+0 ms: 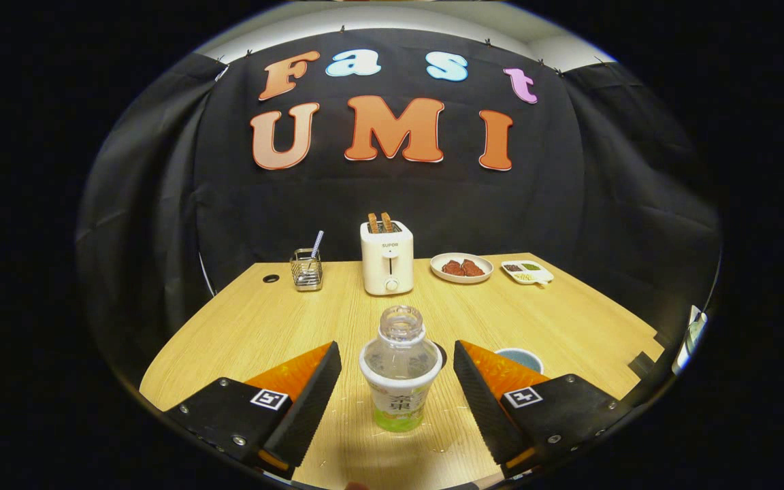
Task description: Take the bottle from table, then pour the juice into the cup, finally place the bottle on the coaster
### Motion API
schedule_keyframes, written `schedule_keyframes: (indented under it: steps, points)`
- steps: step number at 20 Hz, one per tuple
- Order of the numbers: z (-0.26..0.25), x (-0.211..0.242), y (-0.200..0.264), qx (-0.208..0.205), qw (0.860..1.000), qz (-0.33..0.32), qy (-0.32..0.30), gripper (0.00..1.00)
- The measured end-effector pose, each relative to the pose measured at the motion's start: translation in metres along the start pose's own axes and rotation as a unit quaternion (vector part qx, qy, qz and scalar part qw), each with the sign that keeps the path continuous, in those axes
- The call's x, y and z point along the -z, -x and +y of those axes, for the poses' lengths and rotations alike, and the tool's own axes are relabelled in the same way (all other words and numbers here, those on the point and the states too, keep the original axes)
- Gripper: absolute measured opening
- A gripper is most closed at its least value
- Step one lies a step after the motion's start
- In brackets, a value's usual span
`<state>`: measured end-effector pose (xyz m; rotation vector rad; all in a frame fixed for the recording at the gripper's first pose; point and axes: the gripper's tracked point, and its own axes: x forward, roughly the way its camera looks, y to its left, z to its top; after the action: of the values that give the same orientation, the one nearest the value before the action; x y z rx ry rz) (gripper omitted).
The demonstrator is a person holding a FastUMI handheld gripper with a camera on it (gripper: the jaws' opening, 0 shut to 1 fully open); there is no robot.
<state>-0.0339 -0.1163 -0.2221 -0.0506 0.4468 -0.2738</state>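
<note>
Hand-held gripper point(397, 384) spread wide, fingers point(310, 401) apart and touching nothing. Bottle point(400, 371) upright on the wooden bench point(569, 320), centred between the two fingers with clear gaps on both sides; no cap, open mouth up, clear upper body, labelled band around the lower part. Dark round coaster point(440, 354) just behind the bottle toward 1 o'clock, mostly hidden by it. Cup point(520, 357) with a pale rim and dark inside at 2 o'clock, just beyond the right finger, partly covered by it. Farther off at 12 o'clock, white toaster point(386, 258) with two slices up. Wire holder point(306, 269) with a utensil at 11 o'clock. Plate of reddish food point(461, 267) and small divided dish point(527, 271) toward 1 o'clock, side by side near the far edge.
</note>
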Motion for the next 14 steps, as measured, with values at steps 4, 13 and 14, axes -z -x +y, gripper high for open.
schedule_keyframes:
  steps: [4, 13, 14]
  points:
    - [-0.001, 0.018, -0.011, 0.008, 1.000, 0.013, 0.018, 0.99]
    - [0.004, 0.061, -0.040, 0.013, 0.999, 0.033, 0.030, 0.99]
    - [0.003, 0.063, -0.042, 0.017, 0.999, 0.033, 0.033, 0.92]
